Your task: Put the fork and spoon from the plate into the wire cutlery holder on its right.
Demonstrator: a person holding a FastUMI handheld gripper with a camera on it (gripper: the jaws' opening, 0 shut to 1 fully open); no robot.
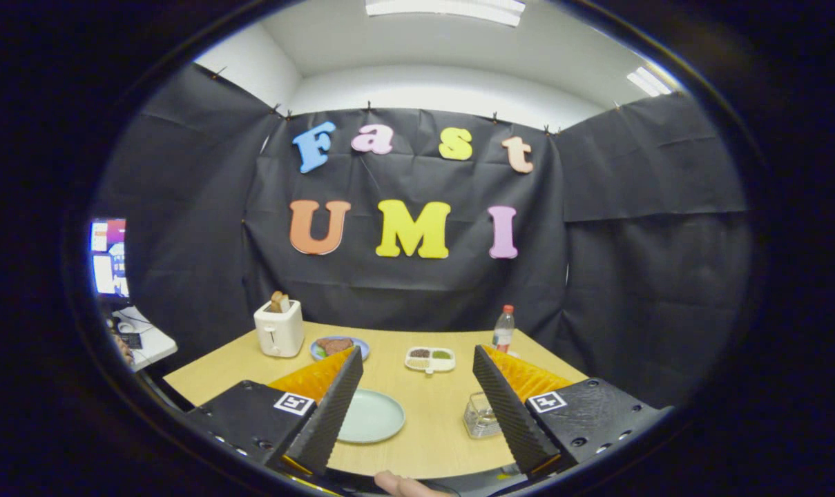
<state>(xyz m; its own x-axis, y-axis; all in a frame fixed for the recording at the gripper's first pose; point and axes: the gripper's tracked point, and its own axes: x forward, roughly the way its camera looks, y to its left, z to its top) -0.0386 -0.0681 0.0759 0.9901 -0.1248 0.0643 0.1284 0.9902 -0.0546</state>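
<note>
My gripper [417, 353] is held above the near side of a wooden table [431, 442], open, with a wide gap and nothing between its fingers. A pale green plate [376, 417] lies just inside the left finger [331, 414], which covers the plate's left part; the part that shows is bare. The wire cutlery holder [479, 416] stands to the plate's right, close against the right finger [510, 414]. What it holds is too small to tell.
At the table's far side stand a white toaster [279, 330] with bread in it, a blue plate of food [339, 346], a white divided dish [429, 359] and a bottle [503, 328]. A monitor [110, 255] glows beyond the left wall. A person's fingertip [403, 485] shows at the near edge.
</note>
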